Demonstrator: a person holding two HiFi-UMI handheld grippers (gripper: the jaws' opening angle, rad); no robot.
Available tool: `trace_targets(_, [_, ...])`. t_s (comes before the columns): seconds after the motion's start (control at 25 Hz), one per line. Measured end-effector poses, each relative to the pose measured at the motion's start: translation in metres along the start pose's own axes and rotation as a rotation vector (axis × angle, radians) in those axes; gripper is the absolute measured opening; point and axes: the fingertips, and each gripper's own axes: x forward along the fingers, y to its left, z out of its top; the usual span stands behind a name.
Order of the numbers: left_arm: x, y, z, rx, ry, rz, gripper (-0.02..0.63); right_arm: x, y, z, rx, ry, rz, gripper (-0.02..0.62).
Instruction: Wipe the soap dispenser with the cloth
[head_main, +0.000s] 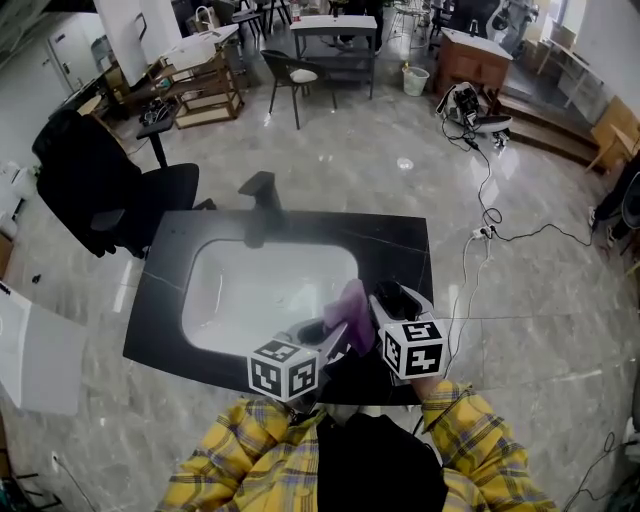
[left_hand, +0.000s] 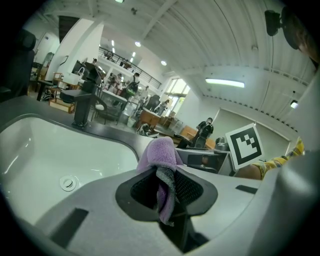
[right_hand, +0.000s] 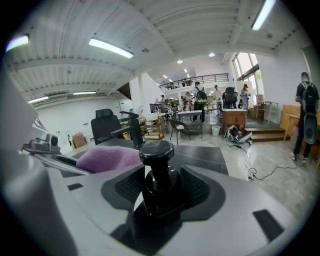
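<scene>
Left hand-held gripper (left_hand: 168, 186) tight on purple cloth (left_hand: 160, 152); right hand-held gripper (right_hand: 158, 189) snug around black soap dispenser (right_hand: 156, 153).

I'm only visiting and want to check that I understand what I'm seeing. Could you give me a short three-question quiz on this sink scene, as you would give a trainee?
1. True or false: the left gripper is shut on the purple cloth.
2. What is clamped between the jaws of the right gripper? A) a cup B) the black soap dispenser C) a sponge
3. Fill in: the basin of the sink, set in the dark countertop, is ____ in colour.

Key: 1 true; 2 B; 3 white.
</scene>
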Motion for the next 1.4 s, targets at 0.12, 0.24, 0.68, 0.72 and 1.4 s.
trace_targets(0.12, [0.001,-0.006,0.003,0.004,-0.009,-0.013,0.064,-0.008,0.005,0.006,-0.037,-0.024,0.025,0.215])
trace_targets(0.24, [0.004,-0.013,0.007,0.014,-0.021,-0.025,0.064,-0.020,0.005,0.012,-0.045,-0.055,0.044,0.216])
trace_targets(0.68, [0.028,-0.021,0.017,0.030,-0.038,-0.060,0.064,-0.044,-0.018,0.006,0.034,-0.073,-0.002,0.216])
trace_targets(0.72, [0.030,-0.020,0.015,0.029,-0.030,-0.063,0.064,-0.045,-0.019,0.004,0.037,-0.071,-0.003,0.215])
trace_targets(1.4, [0.038,-0.004,-0.010,0.006,0.006,-0.013,0.064,-0.056,-0.025,-0.020,0.070,-0.038,-0.006,0.215])
